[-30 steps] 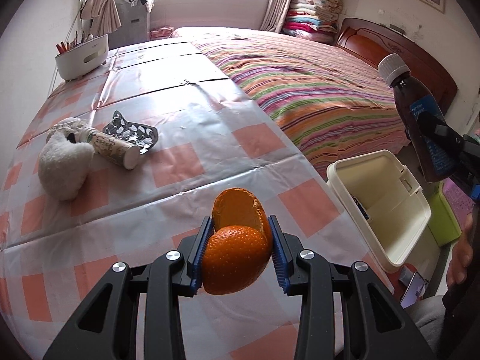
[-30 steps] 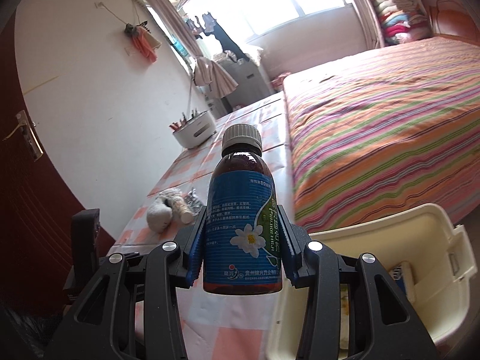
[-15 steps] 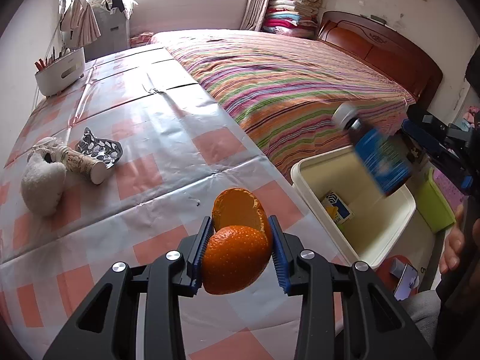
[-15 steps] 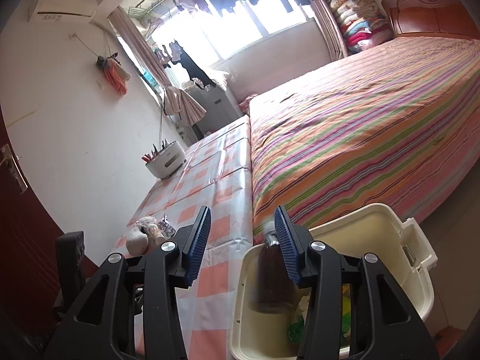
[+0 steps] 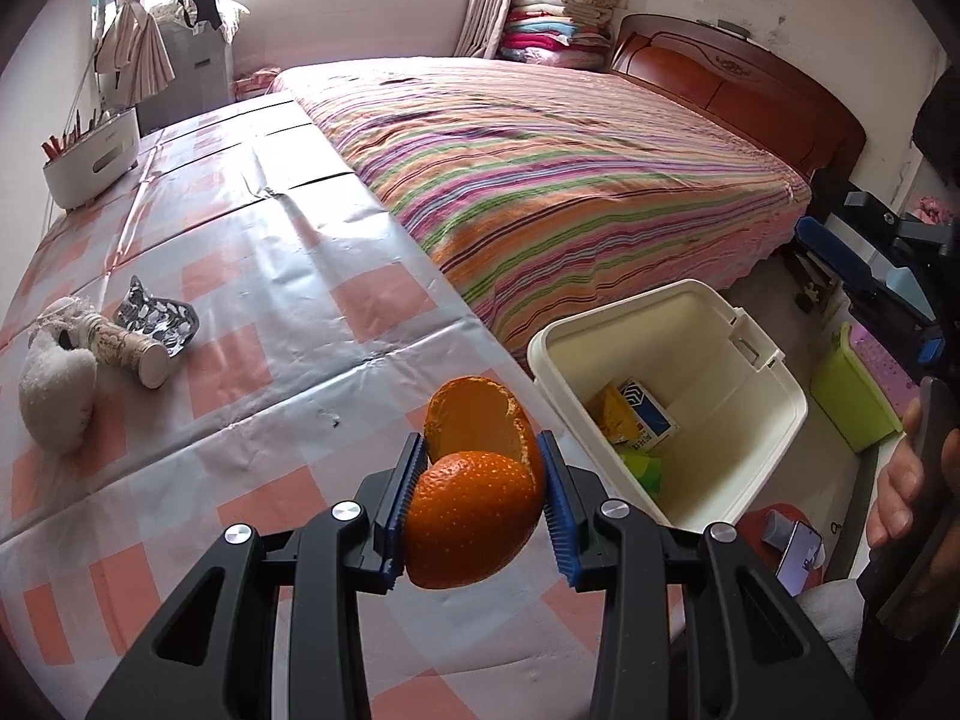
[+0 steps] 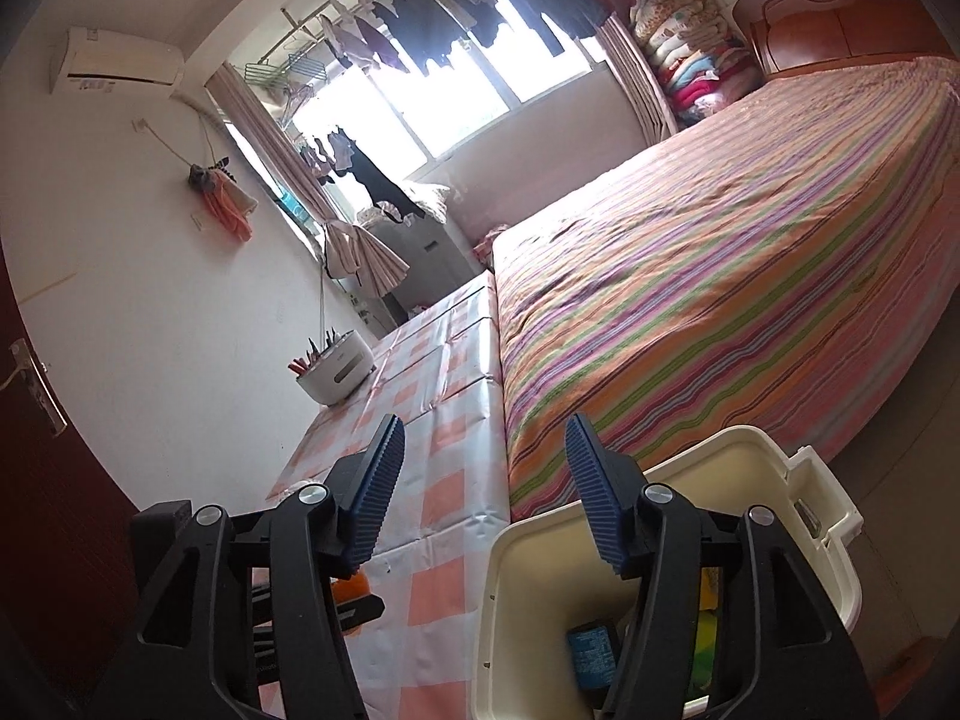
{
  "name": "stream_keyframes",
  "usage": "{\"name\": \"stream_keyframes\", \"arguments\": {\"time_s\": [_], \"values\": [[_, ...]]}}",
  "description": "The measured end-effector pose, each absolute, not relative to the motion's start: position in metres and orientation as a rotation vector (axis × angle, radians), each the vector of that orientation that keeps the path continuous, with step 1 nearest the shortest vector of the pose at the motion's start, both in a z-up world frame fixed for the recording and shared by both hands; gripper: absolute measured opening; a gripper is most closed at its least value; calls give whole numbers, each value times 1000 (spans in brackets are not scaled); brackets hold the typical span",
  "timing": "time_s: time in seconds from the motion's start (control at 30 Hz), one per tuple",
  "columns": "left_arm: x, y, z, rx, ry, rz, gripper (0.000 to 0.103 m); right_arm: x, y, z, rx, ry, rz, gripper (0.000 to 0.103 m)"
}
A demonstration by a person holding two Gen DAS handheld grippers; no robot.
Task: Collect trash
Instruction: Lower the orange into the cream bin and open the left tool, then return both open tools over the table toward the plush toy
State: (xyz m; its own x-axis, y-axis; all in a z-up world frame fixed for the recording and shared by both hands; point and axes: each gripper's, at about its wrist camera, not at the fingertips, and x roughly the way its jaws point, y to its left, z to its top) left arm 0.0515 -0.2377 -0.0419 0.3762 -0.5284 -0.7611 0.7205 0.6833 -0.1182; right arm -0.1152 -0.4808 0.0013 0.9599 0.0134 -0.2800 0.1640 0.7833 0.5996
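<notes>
My left gripper (image 5: 480,450) is shut on a piece of orange peel (image 5: 471,516), held over the checked table near its right edge. Just to its right stands the cream bin (image 5: 780,372), which holds a small box (image 5: 645,414) and yellow and green wrappers. In the right wrist view my right gripper (image 6: 483,426) hovers above the bin (image 6: 780,462) with its jaws opening and nothing between them. The blue-labelled bottle (image 6: 591,654) lies down inside the bin.
On the table's left lie a paper cup (image 5: 129,348), a foil blister pack (image 5: 159,315) and a white plush toy (image 5: 57,384). A white holder (image 5: 90,168) stands at the far end. A striped bed (image 5: 570,168) borders the table. A green box (image 5: 852,396) sits beyond the bin.
The right gripper let go of the bottle, which dropped into the bin, and its jaws spread wider. The left gripper carried the peel closer to the bin.
</notes>
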Motion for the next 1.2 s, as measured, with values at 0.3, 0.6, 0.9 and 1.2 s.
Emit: {"name": "stream_keyframes", "arguments": {"time_s": [0.3,0.6,0.9,1.2], "values": [[35,-287,-41,302,867,-895,37,-147,-514,-2,758,174,-192,67],[23,-323,-48,342,895,-942,37,-155,-517,-3,783,132,-238,68],[18,-338,-55,362,928,-944,46,-153,-511,0,783,118,-238,73],[9,-338,-52,366,926,-947,75,-151,-512,-3,798,120,-235,77]]}}
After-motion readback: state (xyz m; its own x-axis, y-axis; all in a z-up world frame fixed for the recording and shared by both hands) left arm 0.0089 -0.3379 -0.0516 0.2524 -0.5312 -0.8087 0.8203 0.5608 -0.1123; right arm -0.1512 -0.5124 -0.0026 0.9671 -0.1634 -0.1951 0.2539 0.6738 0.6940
